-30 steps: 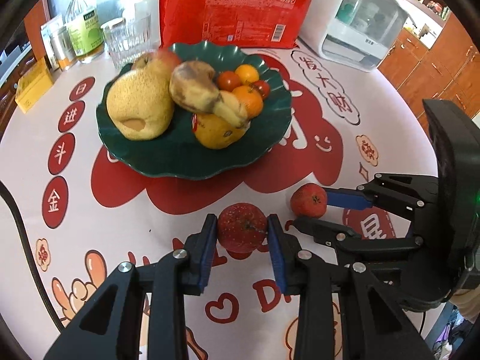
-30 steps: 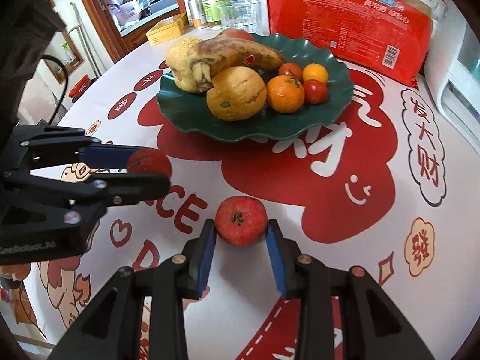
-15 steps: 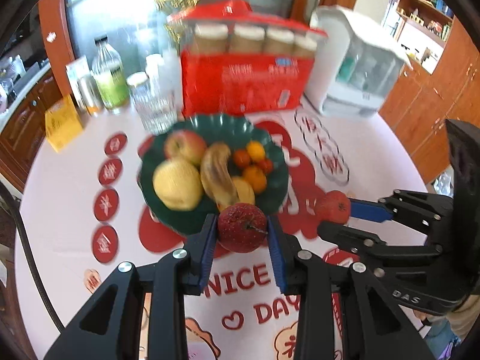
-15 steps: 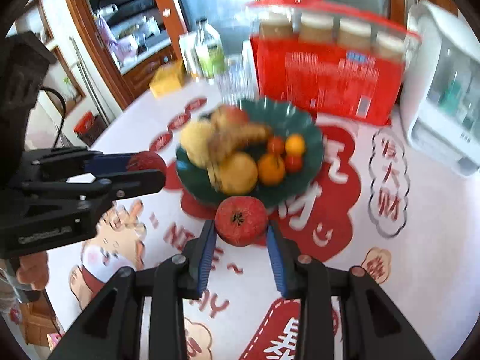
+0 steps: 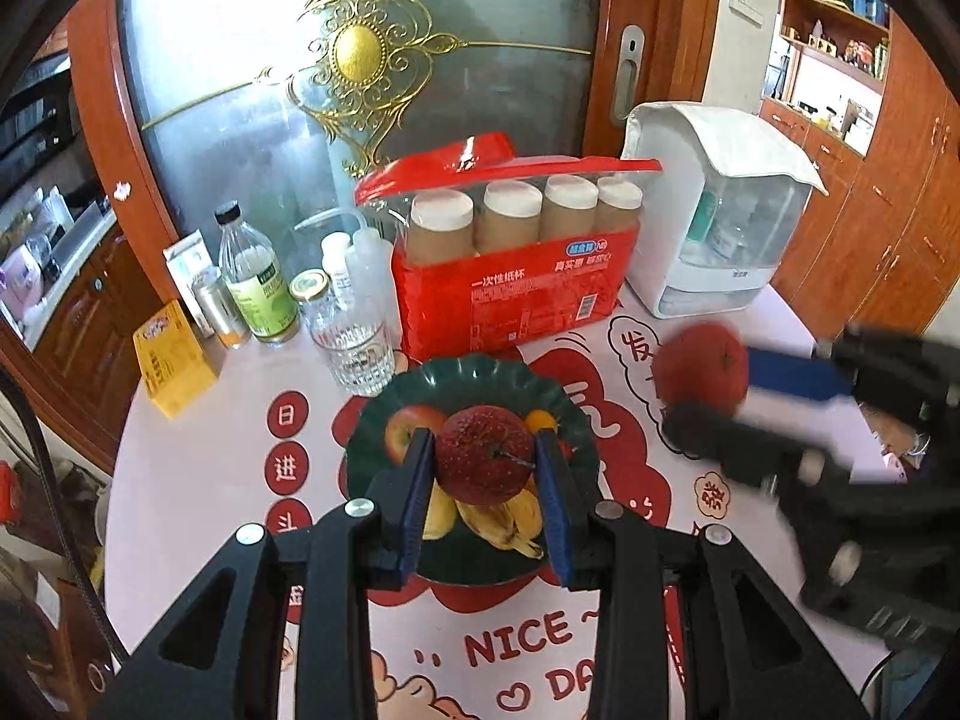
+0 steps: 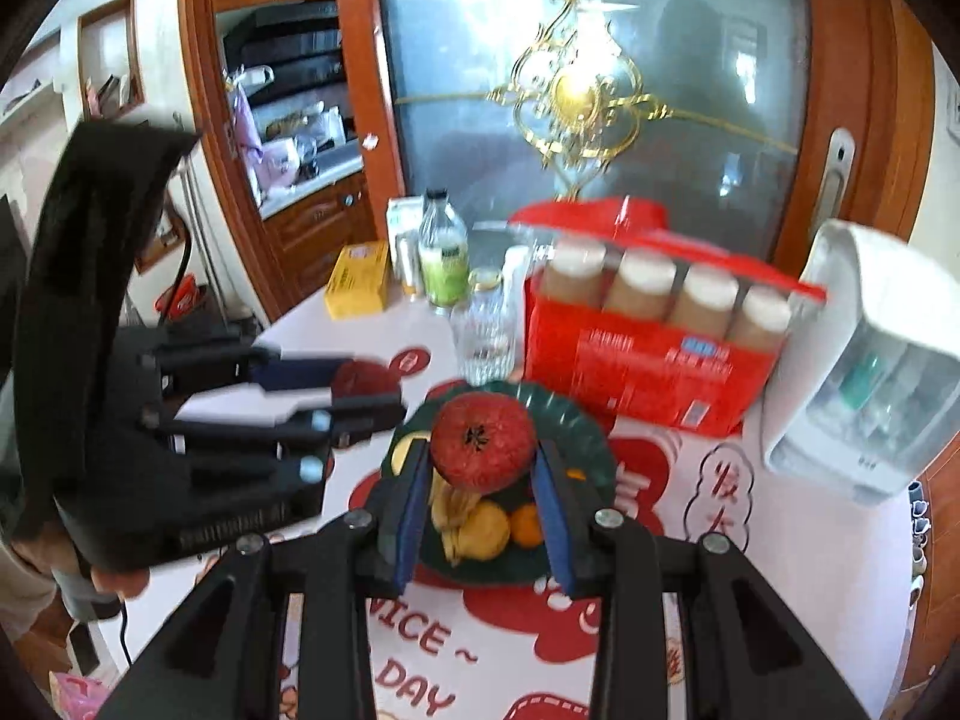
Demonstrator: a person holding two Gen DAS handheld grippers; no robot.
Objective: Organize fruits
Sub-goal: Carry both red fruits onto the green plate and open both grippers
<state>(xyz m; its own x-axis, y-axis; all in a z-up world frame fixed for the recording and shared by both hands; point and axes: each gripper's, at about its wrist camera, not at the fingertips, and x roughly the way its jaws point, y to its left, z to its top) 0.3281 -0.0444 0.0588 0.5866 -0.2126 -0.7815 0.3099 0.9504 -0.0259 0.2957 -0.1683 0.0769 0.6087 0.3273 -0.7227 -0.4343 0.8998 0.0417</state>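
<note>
My left gripper (image 5: 485, 468) is shut on a red apple (image 5: 485, 457) and holds it high above the dark green plate (image 5: 570, 420). The plate carries an apple, bananas (image 5: 504, 522) and small oranges. My right gripper (image 6: 483, 468) is shut on another red apple (image 6: 483, 441), also raised above the plate (image 6: 585, 438). Each gripper shows in the other's view, blurred: the right one (image 5: 708, 387) to the right with its apple (image 5: 702, 369), the left one (image 6: 360, 390) to the left.
Behind the plate stand a red pack of paper cups (image 5: 510, 282), a drinking glass (image 5: 357, 354), bottles (image 5: 255, 282), a yellow box (image 5: 171, 360) and a white appliance (image 5: 714, 228). The round table has a printed red and white cloth (image 5: 198, 480). A glass door is behind.
Both grippers have lifted their apples off the table and risen well above the plate. The view has tilted up toward the door.
</note>
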